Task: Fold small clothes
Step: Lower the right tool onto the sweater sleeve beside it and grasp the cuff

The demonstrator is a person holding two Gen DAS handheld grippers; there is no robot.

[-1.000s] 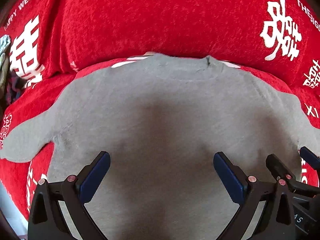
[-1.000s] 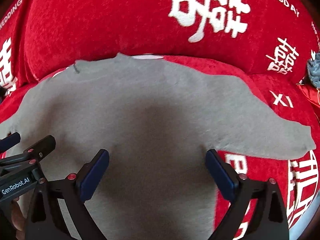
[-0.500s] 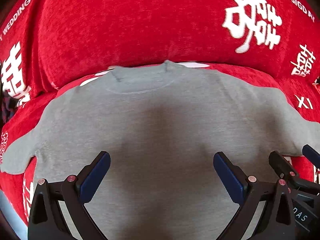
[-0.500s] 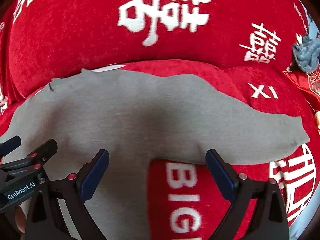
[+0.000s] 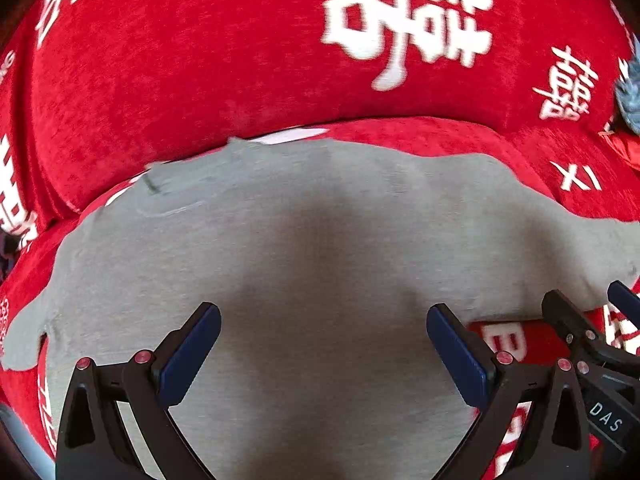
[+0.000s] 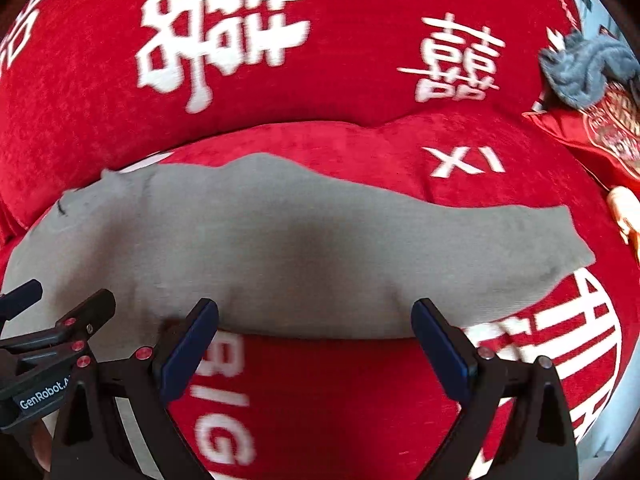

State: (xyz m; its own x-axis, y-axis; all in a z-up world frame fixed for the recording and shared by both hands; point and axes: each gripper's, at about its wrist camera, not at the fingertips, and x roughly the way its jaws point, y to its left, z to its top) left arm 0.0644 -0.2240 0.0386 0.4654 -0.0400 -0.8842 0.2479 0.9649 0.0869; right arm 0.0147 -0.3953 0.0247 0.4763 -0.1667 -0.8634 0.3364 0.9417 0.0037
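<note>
Both tools shifted right | left tool (image 5: 323, 344) wide open | right tool (image 6: 314, 338) wide open, empty

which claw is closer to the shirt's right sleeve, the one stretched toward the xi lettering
Right. The right claw hovers open just below the sleeve, at its underarm edge. The left claw is open over the body of the grey shirt, farther from it.

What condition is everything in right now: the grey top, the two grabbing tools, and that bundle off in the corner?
Grey top: spread flat on the red cover, unfolded, sleeves out to the sides.
Left gripper: fingers wide open, holding nothing.
Right gripper: fingers wide open, holding nothing.
Red cover: lying under the top, white lettering showing.
Grey-blue bundle: crumpled, off at the far right.
</note>
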